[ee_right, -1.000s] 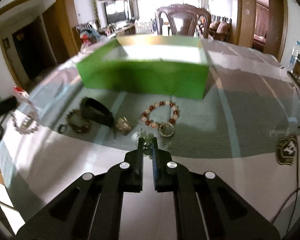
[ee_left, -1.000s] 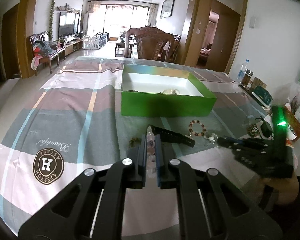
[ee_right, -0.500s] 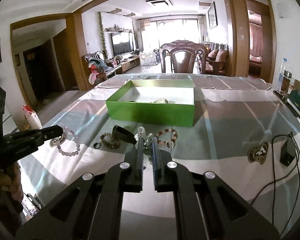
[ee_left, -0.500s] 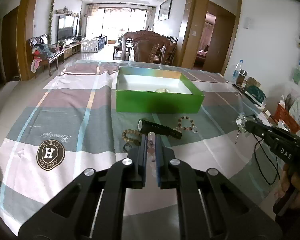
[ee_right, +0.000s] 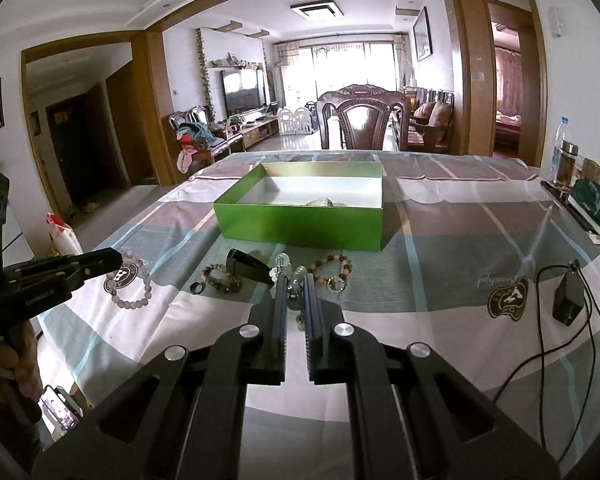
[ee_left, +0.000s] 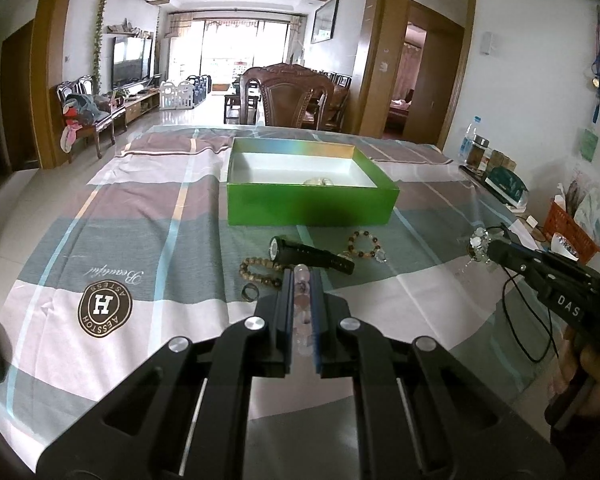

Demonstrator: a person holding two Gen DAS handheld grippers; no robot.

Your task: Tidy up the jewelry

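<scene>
My left gripper (ee_left: 302,276) is shut on a pale pink bead bracelet (ee_left: 302,304), which hangs from it in the right wrist view (ee_right: 134,286). My right gripper (ee_right: 296,280) is shut on a clear crystal bead piece (ee_right: 294,276), also seen at its tip in the left wrist view (ee_left: 478,242). Both are held above the table, short of the open green box (ee_left: 308,200), which holds one pale item (ee_left: 319,181). On the cloth lie a black watch (ee_left: 308,257), a brown bead bracelet (ee_left: 260,270), a mixed bead bracelet (ee_left: 365,244) and a dark ring (ee_left: 249,292).
The checked tablecloth (ee_left: 148,240) covers the table. A black adapter with cable (ee_right: 567,298) lies at the right. Bottles and a green box (ee_right: 592,204) stand by the right wall. A wooden chair (ee_right: 366,120) stands beyond the far edge. An orange basket (ee_left: 568,228) sits at the right.
Both grippers have risen and pulled back from the table, each carrying its bead piece. The view has widened from close over the jewelry to the whole table.
</scene>
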